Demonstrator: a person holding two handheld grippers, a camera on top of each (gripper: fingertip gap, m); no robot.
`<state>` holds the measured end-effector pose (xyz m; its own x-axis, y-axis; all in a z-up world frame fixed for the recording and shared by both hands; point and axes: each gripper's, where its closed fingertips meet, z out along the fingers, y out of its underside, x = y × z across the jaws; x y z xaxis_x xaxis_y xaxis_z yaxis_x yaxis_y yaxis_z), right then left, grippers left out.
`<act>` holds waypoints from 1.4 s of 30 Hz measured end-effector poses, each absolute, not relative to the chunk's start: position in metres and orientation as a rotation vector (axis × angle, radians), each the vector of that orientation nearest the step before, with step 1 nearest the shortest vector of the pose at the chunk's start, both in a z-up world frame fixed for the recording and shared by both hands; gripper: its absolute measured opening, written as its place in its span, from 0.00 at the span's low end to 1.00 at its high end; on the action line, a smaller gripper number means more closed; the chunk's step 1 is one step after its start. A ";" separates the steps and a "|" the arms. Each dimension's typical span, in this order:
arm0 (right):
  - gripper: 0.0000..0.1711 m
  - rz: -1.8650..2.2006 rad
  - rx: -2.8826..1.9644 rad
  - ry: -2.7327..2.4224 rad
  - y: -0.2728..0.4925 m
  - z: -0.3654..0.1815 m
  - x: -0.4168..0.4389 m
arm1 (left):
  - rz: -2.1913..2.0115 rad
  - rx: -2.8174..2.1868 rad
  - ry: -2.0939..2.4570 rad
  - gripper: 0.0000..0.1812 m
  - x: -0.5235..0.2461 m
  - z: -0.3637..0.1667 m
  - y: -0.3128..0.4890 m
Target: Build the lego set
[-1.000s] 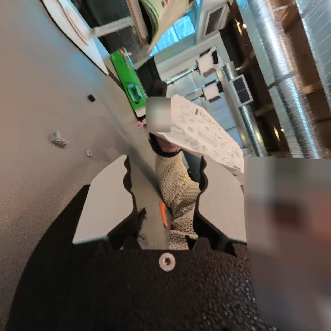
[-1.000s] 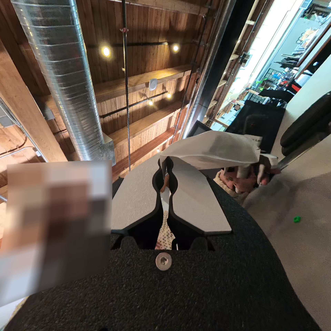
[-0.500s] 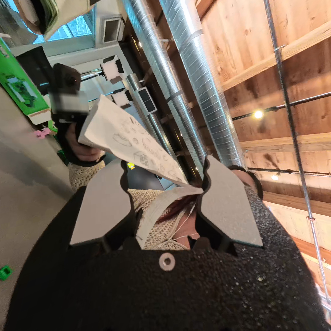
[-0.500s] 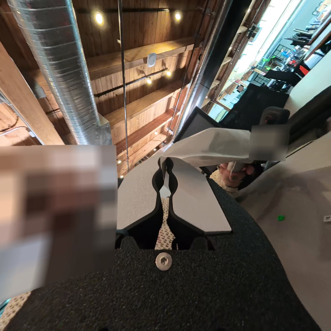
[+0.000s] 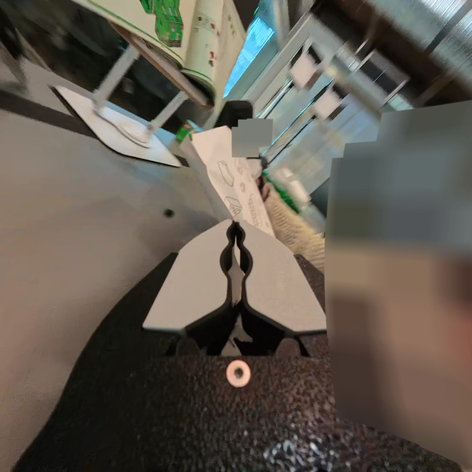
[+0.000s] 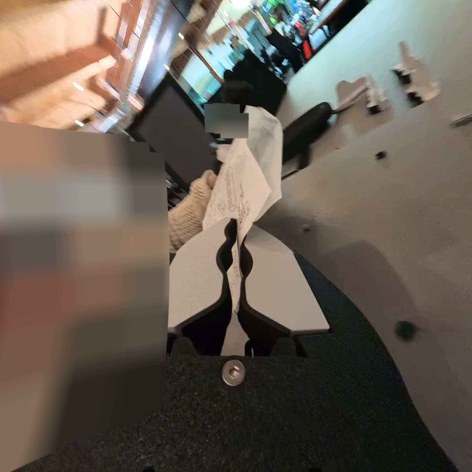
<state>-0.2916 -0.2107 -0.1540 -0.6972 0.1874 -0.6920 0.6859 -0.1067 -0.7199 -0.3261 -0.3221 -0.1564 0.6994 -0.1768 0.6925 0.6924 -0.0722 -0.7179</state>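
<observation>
Left claw (image 5: 236, 226) is pinched nearly closed on one end of the white paper bag (image 5: 229, 184), the one printed with line drawings of bricks; half a second ago its jaws stood wide apart with the bag only passing between them. Right claw (image 6: 236, 223) is likewise clamped on the bag's other end (image 6: 240, 194), as it was a second ago, the paper running down the gap between its fingers. So both claws now grip the same bag, held up off the surface, and both views are smeared by motion. My reading is that the bag is being pulled or torn open to free its pieces, an early step with no building begun.

Beyond the claws, a cream knitted sleeve (image 6: 186, 224) of the person shows in both views. The grey surface (image 5: 76, 204) tilts steeply across each frame. On it lie a loose green brick (image 6: 404, 330), blurred, a few small pale pieces (image 6: 413, 74) farther off, and a small dark stud-like bit (image 5: 168, 212). A white stand base (image 5: 122, 132) with metal legs carries what looks like the set's instruction booklet (image 5: 163, 28), with green printing. A dark monitor (image 6: 173, 132) stands behind, then windows, metal ducting and a timber ceiling.
</observation>
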 end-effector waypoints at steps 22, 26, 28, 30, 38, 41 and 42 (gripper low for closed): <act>0.00 -2.069 0.885 3.009 -0.186 -0.174 -0.366 | 0.397 -1.718 -0.043 0.00 -0.388 -0.176 -0.292; 0.00 -2.209 0.766 3.052 -0.187 -0.161 -0.355 | 0.497 -1.656 0.043 0.00 -0.378 -0.154 -0.294; 0.00 -2.226 0.728 3.088 -0.186 -0.156 -0.349 | 0.551 -1.653 0.097 0.00 -0.372 -0.151 -0.294; 0.00 -2.264 0.704 3.092 -0.187 -0.150 -0.343 | 0.577 -1.623 0.113 0.00 -0.367 -0.144 -0.295; 0.00 -2.308 0.747 3.113 -0.182 -0.132 -0.327 | 0.637 -1.586 0.106 0.00 -0.358 -0.128 -0.299; 0.00 -2.246 0.643 3.214 -0.201 -0.131 -0.321 | 0.683 -1.628 0.151 0.00 -0.352 -0.131 -0.289; 0.00 -2.219 0.631 3.267 -0.199 -0.128 -0.318 | 0.718 -1.628 0.141 0.00 -0.355 -0.128 -0.293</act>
<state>-0.3179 -0.1990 -0.1277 -0.6128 0.6329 0.4732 -0.2065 0.4498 -0.8689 -0.3554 -0.2925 -0.1277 0.7959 0.3057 -0.5225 -0.4810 -0.2048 -0.8525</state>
